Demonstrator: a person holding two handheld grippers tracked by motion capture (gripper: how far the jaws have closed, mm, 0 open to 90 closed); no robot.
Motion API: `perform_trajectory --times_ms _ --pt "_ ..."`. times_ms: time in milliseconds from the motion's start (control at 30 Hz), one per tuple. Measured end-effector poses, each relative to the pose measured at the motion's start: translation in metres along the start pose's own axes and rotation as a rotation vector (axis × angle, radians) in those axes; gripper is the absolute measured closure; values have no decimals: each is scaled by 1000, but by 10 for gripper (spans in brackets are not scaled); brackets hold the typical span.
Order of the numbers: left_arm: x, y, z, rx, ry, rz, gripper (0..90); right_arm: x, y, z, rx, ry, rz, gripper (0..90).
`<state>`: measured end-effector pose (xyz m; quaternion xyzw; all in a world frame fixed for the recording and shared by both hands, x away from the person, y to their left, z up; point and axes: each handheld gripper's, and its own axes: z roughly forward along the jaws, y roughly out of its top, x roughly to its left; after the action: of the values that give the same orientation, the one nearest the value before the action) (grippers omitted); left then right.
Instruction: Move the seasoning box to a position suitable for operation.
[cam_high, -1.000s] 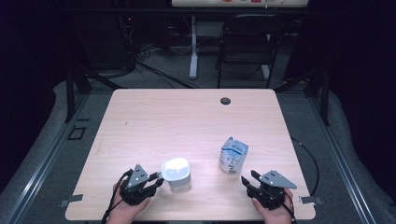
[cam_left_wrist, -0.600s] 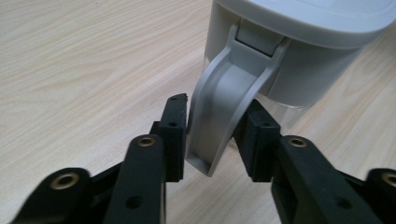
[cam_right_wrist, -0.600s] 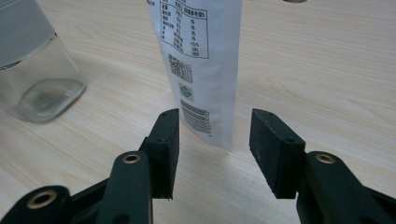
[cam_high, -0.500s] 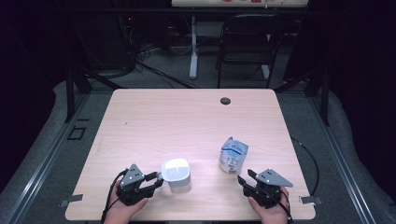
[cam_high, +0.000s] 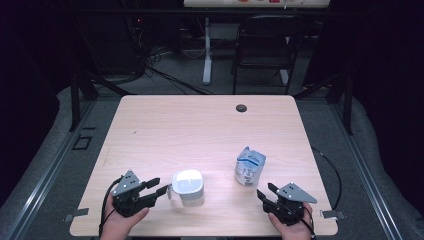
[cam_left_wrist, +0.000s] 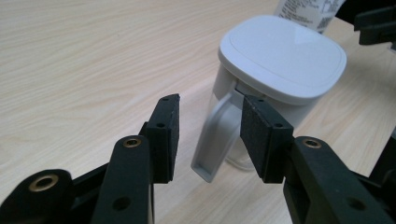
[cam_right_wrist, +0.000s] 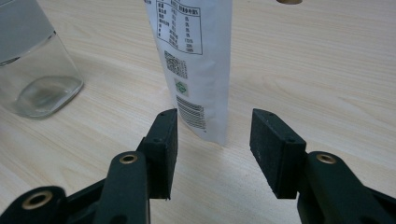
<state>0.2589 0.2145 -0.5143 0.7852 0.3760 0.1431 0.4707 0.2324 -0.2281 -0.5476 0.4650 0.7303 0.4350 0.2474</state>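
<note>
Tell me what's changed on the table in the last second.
The left tool has just opened its jaws and drawn slightly back toward the table's left edge, so the jug's handle now sits loose between its pads. The jug, the pouch and the right tool stayed where they were.

White pouch (cam_right_wrist: 196, 65), near the table's front right edge: bore a printed table of small figures, a QR code, a round green mark and a barcode; none of the print was legible.
</note>
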Motion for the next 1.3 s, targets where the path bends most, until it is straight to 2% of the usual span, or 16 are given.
perform_trajectory --times_ms 33,200,233,433,633,733,767,833,1167,1300 --pt "1 1 -1 -7 6 -11 580 -1 0 -1 -2 -3 3 522" --pt "1 6 -3 -4 18 -8 601 0 0 0 -4 -3 1 521" --pt "1 6 -2 -17 21 -11 604 0 1 0 -1 -7 -3 520" --pt "-3 12 -1 -9 18 10 628 2 2 0 -7 -11 -6 517" --pt "-7 20 2 -29 8 21 630 3 2 0 -7 -15 -14 518" --pt "-9 24 3 -23 7 33 633 3 2 0 -12 -12 -19 519" --pt "-10 24 4 -28 -13 32 675 3 2 0 -10 -14 -20 519" --pt "-11 25 5 -20 -19 38 701 3 2 0 -8 -13 -17 517" --pt "-19 32 9 1 -36 66 825 4 1 1 1 -8 -20 517" --pt "-22 33 11 11 -41 95 883 4 0 1 4 -5 -16 518"
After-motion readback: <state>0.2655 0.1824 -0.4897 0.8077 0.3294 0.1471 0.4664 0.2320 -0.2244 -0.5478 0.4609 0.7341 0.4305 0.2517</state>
